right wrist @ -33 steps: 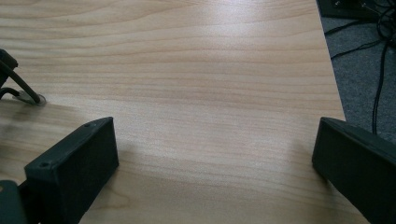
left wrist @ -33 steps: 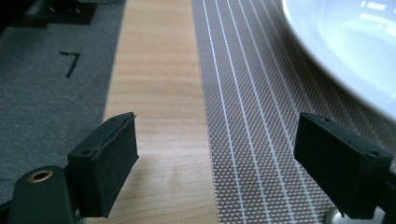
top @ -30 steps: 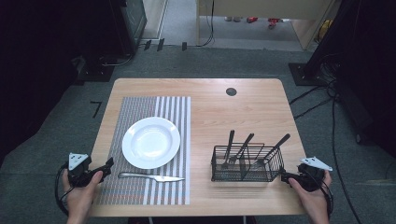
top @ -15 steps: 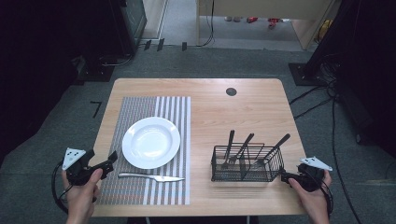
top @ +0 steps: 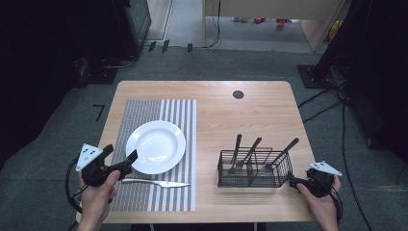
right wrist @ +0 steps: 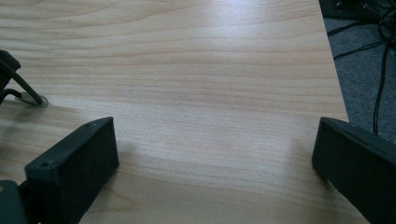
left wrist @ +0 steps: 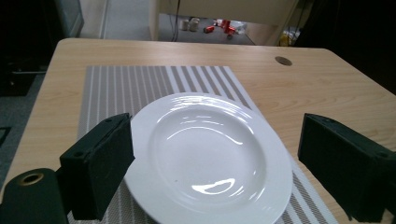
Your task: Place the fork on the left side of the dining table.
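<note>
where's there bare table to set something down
Widest free patch: the wood between the striped placemat and the table's right edge, behind the wire cutlery basket. A narrower strip runs between placemat and basket. The near left is crowded: white plate, knife, left gripper.

A wooden table point(top: 269, 115) stands on grey carpet point(top: 62, 144). A striped grey-and-white placemat point(top: 159, 108) covers the table's left half, reaching almost to its near edge. A table knife point(top: 156, 183) lies flat on the mat close to the table's near edge, blade to the right. A round black cap point(top: 238, 94) sits near the table's far edge. Black cables point(top: 327, 96) trail over the floor to the table's right.
</note>
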Available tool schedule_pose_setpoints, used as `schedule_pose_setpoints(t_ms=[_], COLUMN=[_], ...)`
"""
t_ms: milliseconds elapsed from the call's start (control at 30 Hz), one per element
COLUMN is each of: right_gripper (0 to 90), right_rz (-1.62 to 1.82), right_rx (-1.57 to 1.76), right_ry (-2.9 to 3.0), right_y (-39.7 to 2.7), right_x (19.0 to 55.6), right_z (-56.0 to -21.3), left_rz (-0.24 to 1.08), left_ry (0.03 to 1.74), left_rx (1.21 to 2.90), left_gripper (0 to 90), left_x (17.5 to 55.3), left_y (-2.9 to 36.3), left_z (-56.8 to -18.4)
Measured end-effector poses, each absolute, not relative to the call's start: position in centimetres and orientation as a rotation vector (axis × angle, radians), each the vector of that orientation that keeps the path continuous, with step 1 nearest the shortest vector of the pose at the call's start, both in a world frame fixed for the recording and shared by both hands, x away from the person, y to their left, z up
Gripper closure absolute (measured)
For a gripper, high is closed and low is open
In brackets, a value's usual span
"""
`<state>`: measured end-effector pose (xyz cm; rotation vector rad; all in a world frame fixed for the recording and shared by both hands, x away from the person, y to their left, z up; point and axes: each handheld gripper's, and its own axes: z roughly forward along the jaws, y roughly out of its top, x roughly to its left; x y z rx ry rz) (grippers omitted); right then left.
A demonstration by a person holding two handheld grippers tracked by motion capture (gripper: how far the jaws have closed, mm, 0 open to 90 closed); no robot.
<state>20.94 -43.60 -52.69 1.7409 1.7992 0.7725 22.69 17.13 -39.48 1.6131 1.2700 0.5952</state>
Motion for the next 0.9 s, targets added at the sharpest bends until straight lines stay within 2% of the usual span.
schedule_pose_setpoints(t_ms=[400,900], right_gripper=[0.4,0.6], right_rz=[0.774,0.774], right_rx=[1.74,1.743], right_ry=[1.798,1.796], right_y=[-43.6,-43.5], right_x=[20.9,20.8], right_z=[-52.7,-52.7], left_rz=[0.545,0.459], left_ry=[1.202,1.075], left_rx=[1.649,1.715], left_gripper=[10.5,10.5], left_x=[24.0,25.3], left_y=[13.3,6.4], left_z=[-38.4,-38.3])
